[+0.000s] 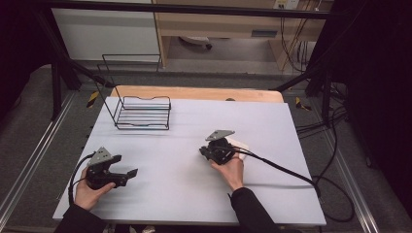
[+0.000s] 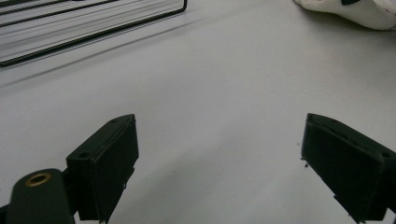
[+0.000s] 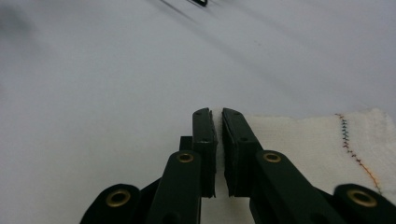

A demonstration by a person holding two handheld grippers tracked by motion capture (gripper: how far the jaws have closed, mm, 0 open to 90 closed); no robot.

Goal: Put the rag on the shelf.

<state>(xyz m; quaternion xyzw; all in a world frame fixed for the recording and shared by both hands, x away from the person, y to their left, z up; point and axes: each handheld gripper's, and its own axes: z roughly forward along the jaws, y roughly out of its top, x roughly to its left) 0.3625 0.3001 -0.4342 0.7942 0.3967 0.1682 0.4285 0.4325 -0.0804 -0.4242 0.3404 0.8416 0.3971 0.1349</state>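
Jaws of the right gripper [image 3: 218, 140] stand nearly together, pinched on the edge of a white cloth [image 3: 308, 140]: in the right gripper view a thin fold of the fabric shows in the narrow slit between the pads, and the rest of the cloth spreads to the lower right of that frame, crossed by a line of coloured stitching. In the high view the right gripper [image 1: 217, 154] sits just right of the middle of the frame, with the cloth [image 1: 239, 144] peeking out at its right side on the white table [image 1: 194, 189].

Jaws of the left gripper [image 2: 219, 163] stand wide apart with nothing between them. In the high view the left gripper [image 1: 127, 175] rests low at the lower left, pointing toward the middle of the table. Its own view has the cloth [image 2: 359, 11] at the upper right and the black wire rack [image 2: 88, 28] at the upper left; in the high view the rack [image 1: 143, 112] stands left of centre in the upper part of the frame.

The step in hand looks like taking hold of the cloth by one edge, probably to drag or lift it. The next move likely calls for keeping the pinch firm while the cloth is drawn clear of the table, perhaps with the free gripper taking another edge.

No brand, label or readable writing appears on the cloth, the rack or the grippers.
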